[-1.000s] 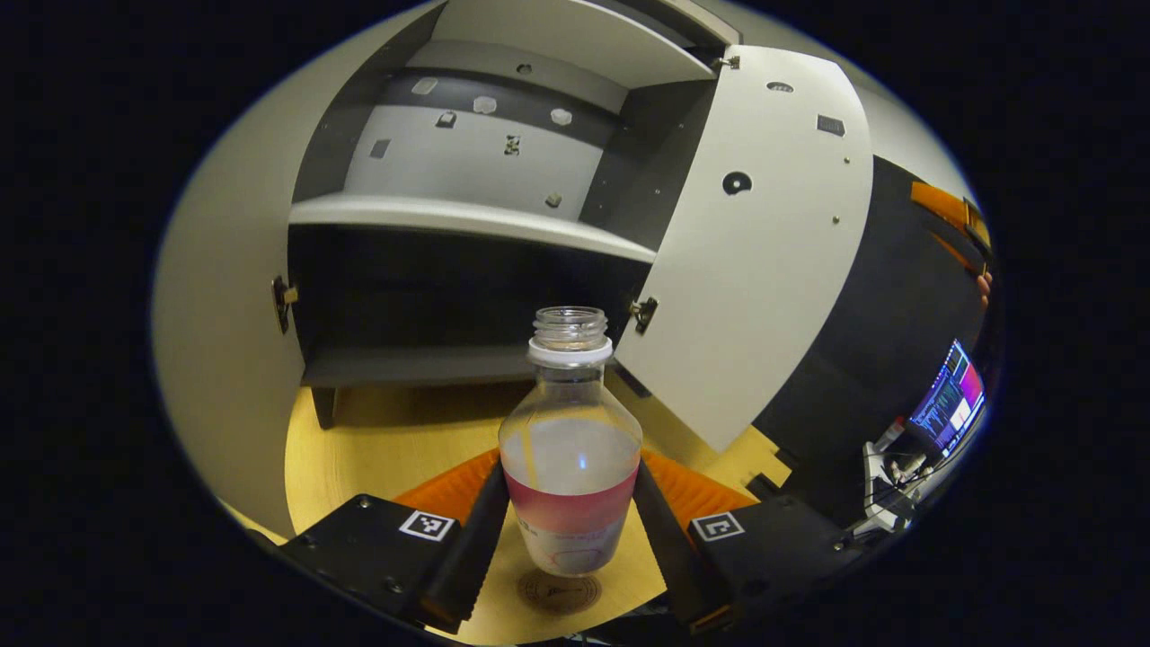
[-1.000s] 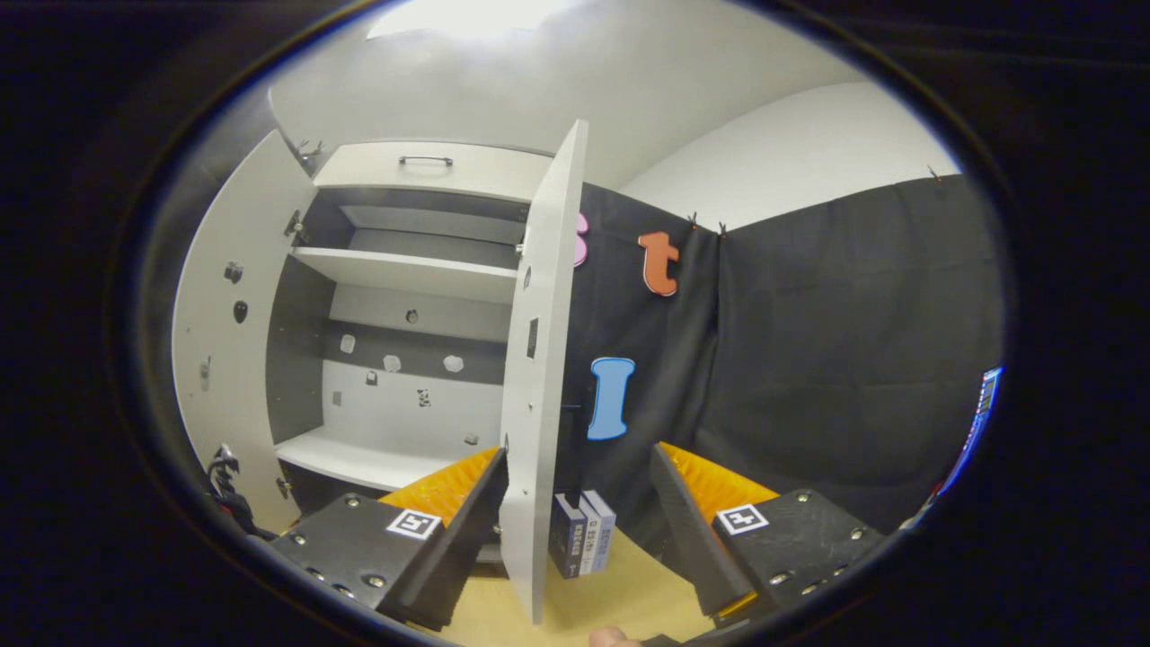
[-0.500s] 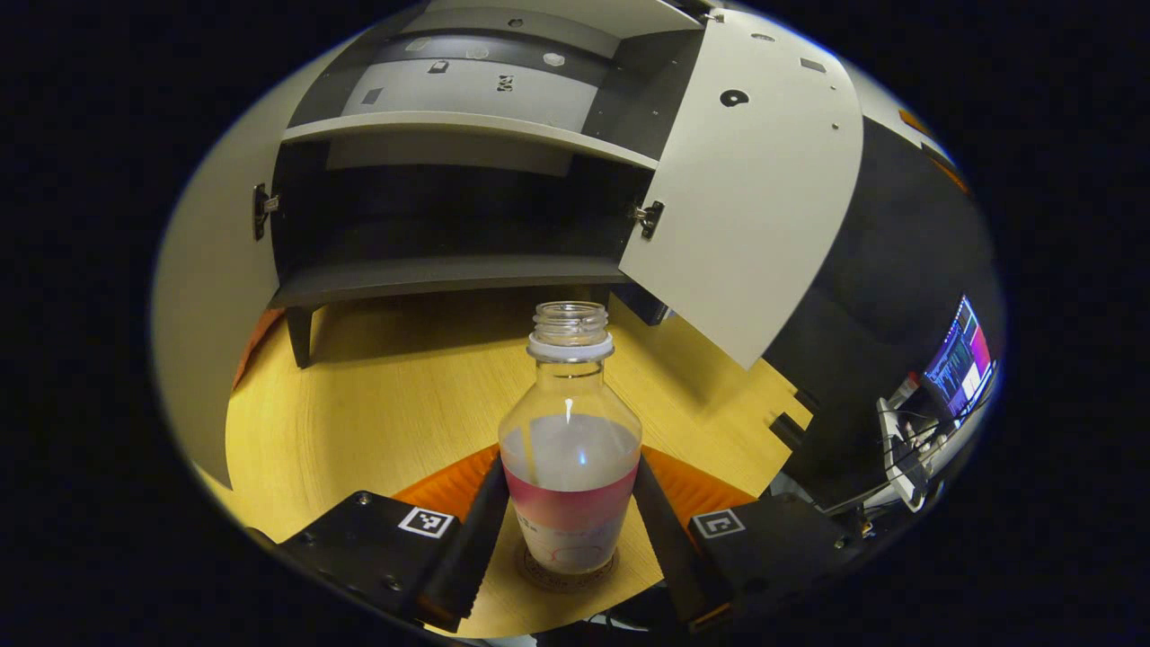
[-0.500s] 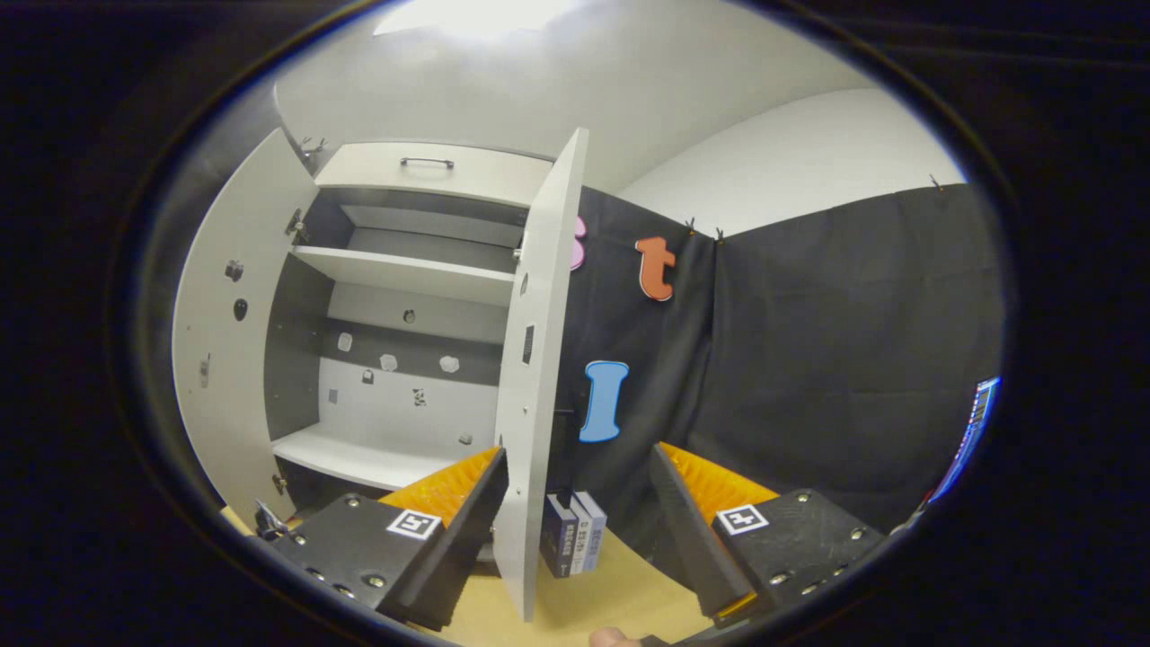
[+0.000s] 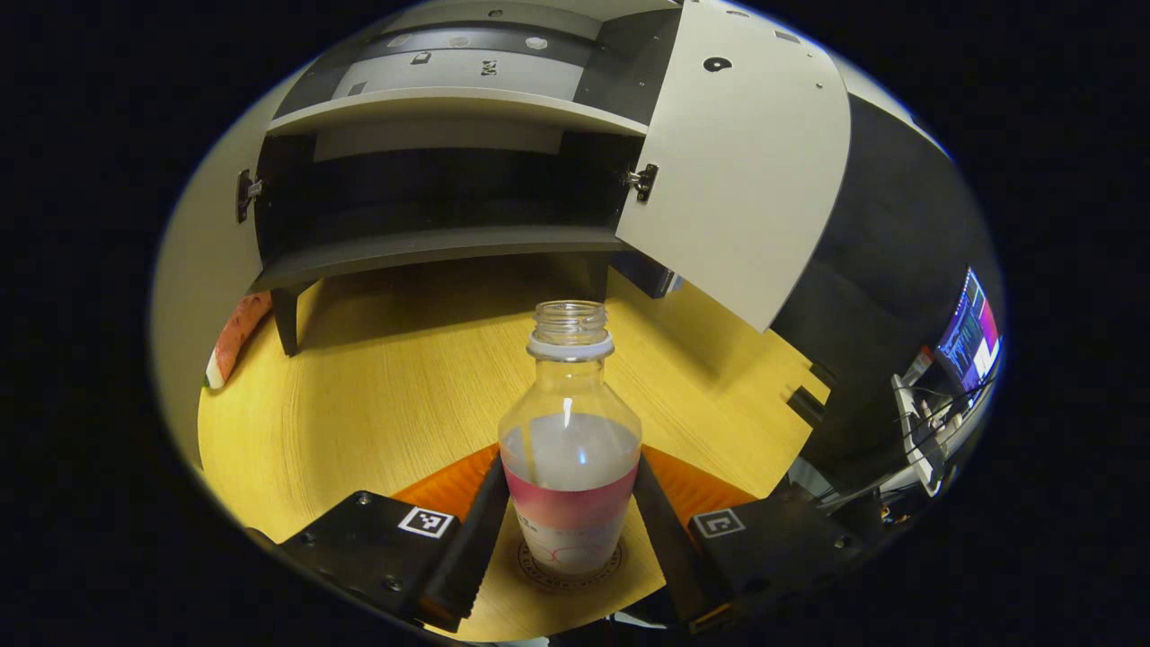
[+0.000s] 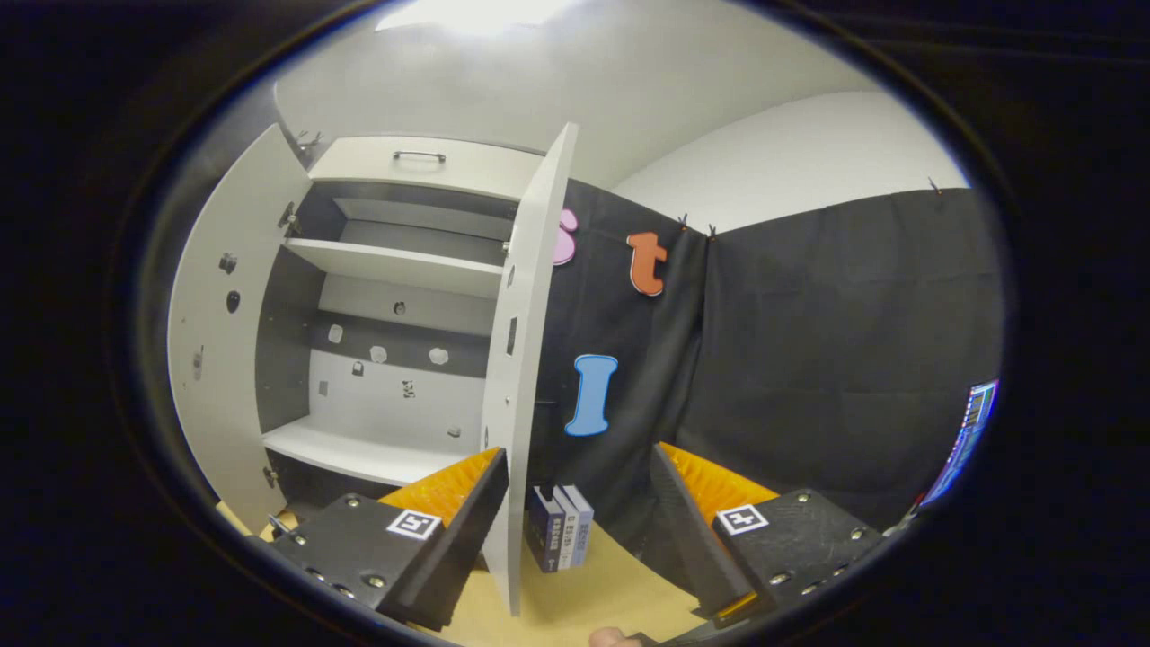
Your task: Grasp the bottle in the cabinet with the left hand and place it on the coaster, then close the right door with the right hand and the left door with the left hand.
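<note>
Cabinet (image 5: 431,243) open on table (image 5: 377,395), both doors swung wide.
Right door (image 6: 521,359) stands before the empty, spread right gripper (image 6: 575,530); left gripper (image 5: 570,530) clamps the bottle (image 5: 570,449) upright on the coaster (image 5: 569,568).

Right door (image 6: 526,359) edge-on between right claw (image 6: 575,530) fingers; open tabletop (image 5: 377,395) before cabinet (image 5: 431,243).

The left claw (image 5: 571,526) has lowered the bottle (image 5: 570,449) onto the coaster (image 5: 570,568) on the table (image 5: 377,395).
</note>
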### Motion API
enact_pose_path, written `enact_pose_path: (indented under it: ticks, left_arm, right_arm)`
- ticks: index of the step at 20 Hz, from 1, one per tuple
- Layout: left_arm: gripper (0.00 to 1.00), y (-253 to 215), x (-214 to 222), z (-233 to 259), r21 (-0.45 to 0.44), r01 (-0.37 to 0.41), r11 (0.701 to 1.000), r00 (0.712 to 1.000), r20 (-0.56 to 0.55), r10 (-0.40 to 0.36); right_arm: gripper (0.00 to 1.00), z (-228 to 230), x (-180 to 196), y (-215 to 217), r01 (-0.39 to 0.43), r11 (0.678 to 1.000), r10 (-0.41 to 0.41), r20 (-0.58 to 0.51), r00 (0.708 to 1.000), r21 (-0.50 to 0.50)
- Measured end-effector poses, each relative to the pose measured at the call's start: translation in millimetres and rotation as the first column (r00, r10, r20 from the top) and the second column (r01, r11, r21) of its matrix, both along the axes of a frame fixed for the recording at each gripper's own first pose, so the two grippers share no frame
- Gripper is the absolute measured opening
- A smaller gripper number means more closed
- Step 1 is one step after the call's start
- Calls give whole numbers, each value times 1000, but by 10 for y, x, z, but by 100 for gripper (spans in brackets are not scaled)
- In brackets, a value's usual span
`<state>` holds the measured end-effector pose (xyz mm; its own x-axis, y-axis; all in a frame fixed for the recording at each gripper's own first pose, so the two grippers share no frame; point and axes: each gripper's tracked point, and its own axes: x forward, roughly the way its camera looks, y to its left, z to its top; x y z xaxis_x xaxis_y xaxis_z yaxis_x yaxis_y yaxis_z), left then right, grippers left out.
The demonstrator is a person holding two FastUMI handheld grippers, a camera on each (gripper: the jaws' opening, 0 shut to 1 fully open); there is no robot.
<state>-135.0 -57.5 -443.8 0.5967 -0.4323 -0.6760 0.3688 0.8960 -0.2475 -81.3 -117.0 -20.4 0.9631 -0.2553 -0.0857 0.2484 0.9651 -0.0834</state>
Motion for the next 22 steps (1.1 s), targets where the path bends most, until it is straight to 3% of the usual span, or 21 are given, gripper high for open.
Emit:
enact_pose_path:
  ticks: [5, 14, 22]
  left_arm:
    - [82, 12, -51, 30, -9, -7, 1000, 1000, 24, 7]
    - [83, 49, -407, 52, 44, 37, 998, 999, 4, -37]
    - [83, 66, -475, 176, 87, 56, 995, 998, 21, -58]
  right_arm:
    - [94, -74, 96, 90, -35, 999, 35, -13, 999, -6]
    - [96, -178, 310, 353, -117, 993, 117, -10, 993, 15]
    - [96, -257, 375, 428, -143, 989, 144, -16, 989, 41]
